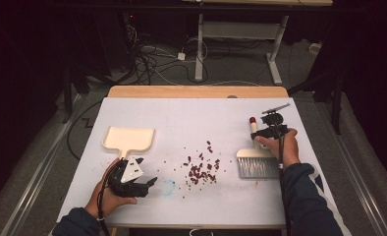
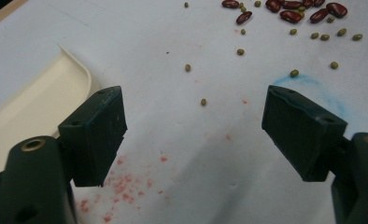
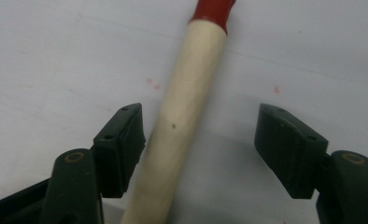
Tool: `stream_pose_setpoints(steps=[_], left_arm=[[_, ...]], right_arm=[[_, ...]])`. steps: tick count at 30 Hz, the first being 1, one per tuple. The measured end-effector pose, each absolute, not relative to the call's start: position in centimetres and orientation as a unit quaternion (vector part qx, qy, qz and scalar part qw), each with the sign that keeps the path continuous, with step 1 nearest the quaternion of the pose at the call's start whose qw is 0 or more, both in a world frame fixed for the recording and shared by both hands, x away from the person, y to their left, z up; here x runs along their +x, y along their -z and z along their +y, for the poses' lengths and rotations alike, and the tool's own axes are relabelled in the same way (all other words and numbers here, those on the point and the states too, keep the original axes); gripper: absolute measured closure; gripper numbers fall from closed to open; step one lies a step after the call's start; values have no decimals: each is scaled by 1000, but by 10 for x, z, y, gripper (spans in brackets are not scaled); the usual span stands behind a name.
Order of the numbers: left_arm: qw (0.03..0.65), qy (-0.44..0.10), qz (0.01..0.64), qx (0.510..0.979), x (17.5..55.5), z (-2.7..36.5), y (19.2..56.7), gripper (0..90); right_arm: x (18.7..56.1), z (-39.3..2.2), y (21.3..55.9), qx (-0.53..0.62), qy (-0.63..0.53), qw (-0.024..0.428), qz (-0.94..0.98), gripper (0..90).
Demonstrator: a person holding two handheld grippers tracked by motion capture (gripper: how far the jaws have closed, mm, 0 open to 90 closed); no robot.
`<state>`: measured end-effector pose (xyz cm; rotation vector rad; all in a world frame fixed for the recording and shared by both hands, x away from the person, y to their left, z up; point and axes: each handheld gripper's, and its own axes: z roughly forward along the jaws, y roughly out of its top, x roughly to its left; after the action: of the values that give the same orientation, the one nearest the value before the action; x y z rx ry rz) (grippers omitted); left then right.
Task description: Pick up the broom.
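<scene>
Your right gripper (image 3: 198,149) gapes around brush handle (image 3: 187,107), set to clamp. Left gripper (image 2: 191,135) gapes empty beside dustpan (image 2: 37,100); beans (image 1: 201,169) between.

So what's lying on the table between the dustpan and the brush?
Scattered red and green beans, seen in the high view between the dustpan and brush.

brush handle (image 3: 187,102) cut off at frame edges, dustpan (image 2: 37,98) partly cropped
</scene>
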<state>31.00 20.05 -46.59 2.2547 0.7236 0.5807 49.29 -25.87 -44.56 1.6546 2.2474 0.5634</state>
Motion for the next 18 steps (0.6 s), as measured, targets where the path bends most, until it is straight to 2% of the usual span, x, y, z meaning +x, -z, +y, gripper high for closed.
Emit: stream_pose_setpoints(steps=[1, 2, 4, 8, 13, 18], left_arm=[[346, -220, 280, 868, 310, 201, 466, 213], [347, -220, 281, 867, 310, 201, 466, 213], [348, -220, 280, 867, 310, 200, 465, 213], [346, -218, 278, 869, 309, 199, 465, 213], [350, -216, 281, 867, 310, 199, 466, 213], [348, -215, 283, 868, 310, 198, 466, 213]], right_arm=[[495, -257, 449, 574, -186, 141, 785, 349], [495, -252, 449, 572, -175, 151, 787, 376], [496, -246, 448, 563, -170, 155, 794, 480], [495, -241, 448, 565, -174, 155, 792, 607], [495, -238, 448, 570, -174, 162, 786, 631], [493, -235, 449, 558, -180, 170, 792, 700]])
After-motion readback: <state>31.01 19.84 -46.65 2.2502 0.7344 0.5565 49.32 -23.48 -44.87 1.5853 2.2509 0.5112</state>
